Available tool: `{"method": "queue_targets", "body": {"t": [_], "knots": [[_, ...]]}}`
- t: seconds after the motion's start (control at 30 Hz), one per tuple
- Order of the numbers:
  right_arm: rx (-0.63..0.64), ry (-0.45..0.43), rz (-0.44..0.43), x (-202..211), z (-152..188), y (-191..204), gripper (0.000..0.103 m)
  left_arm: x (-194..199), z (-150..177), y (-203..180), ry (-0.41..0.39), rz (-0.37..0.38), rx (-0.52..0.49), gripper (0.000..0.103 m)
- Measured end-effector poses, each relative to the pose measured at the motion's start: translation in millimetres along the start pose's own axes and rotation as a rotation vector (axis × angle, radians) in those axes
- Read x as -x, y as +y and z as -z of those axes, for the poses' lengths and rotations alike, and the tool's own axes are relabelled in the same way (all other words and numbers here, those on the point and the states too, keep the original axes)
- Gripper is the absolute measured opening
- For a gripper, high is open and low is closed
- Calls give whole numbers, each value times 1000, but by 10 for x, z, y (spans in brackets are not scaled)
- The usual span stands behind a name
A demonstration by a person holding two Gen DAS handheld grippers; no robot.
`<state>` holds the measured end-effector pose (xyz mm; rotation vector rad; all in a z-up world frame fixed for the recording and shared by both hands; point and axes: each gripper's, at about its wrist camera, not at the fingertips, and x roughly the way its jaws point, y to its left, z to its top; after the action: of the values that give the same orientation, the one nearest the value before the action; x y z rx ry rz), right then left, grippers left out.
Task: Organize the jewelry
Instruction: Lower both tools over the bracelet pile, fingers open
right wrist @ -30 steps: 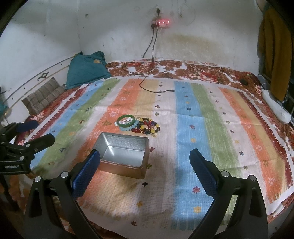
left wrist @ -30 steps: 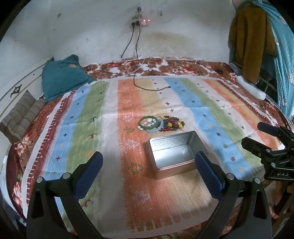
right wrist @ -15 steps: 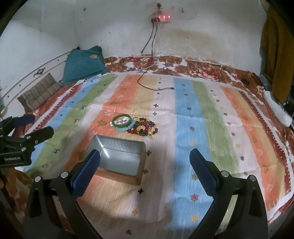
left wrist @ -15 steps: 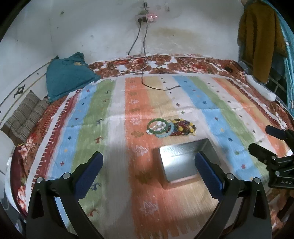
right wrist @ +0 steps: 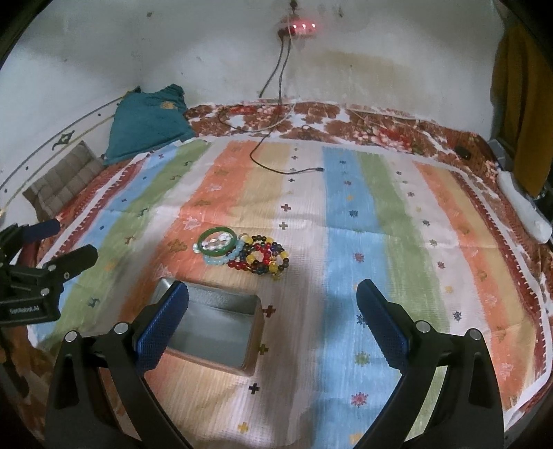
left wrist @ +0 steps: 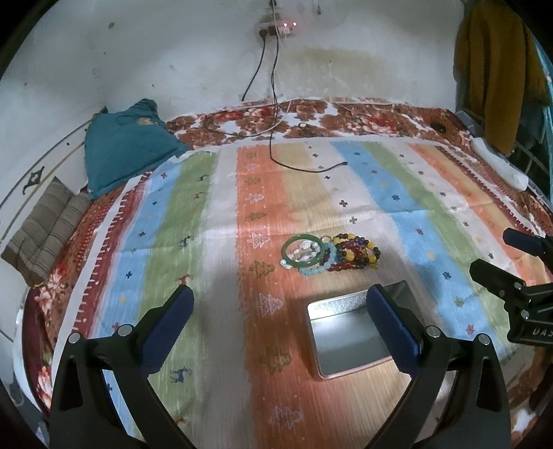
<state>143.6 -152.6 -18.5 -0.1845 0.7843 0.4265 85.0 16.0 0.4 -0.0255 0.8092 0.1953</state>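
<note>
Nothing is stowed yet: the rectangular silver metal tin (right wrist: 221,331) lies empty, and the heaped green bangle and coloured bead bracelets (left wrist: 328,254) are left just beyond it on the striped cloth (right wrist: 349,221). Both the left gripper (left wrist: 278,319) and right gripper (right wrist: 271,319) are held wide open, empty.

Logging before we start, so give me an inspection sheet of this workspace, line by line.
Surface: striped bedspread over a floral sheet.
Job's things: empty metal tin; bracelet pile just beyond it, green bangle, light blue beads, multicoloured beads.
Clutter: teal pillow, striped cushion.
Grippers: left gripper and right gripper above the bed, jaws open, empty.
Cables: black cable from the wall socket, loose end on the bed.
Surroundings: stained wall, hanging mustard garment.
</note>
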Motion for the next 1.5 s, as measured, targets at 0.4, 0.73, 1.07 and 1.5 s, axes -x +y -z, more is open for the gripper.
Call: {"method": "queue_targets", "body": {"t": [0.4,0.73,1.07,1.5], "knots": [[-36,98,14,-491,-221,-119,99,-492,-240,13,98,-15,-13,97],[-36,170,34,-854,-300,-194,99,-954,-388,70,176,-26,-1,97],[-56,245,31,-1206,-349,-246,99,-1287,-464,110,229,-22,-8,97],[-29,316,54,-1599,-390,-232,98,-1658,-500,160,278,-38,-30,97]]}}
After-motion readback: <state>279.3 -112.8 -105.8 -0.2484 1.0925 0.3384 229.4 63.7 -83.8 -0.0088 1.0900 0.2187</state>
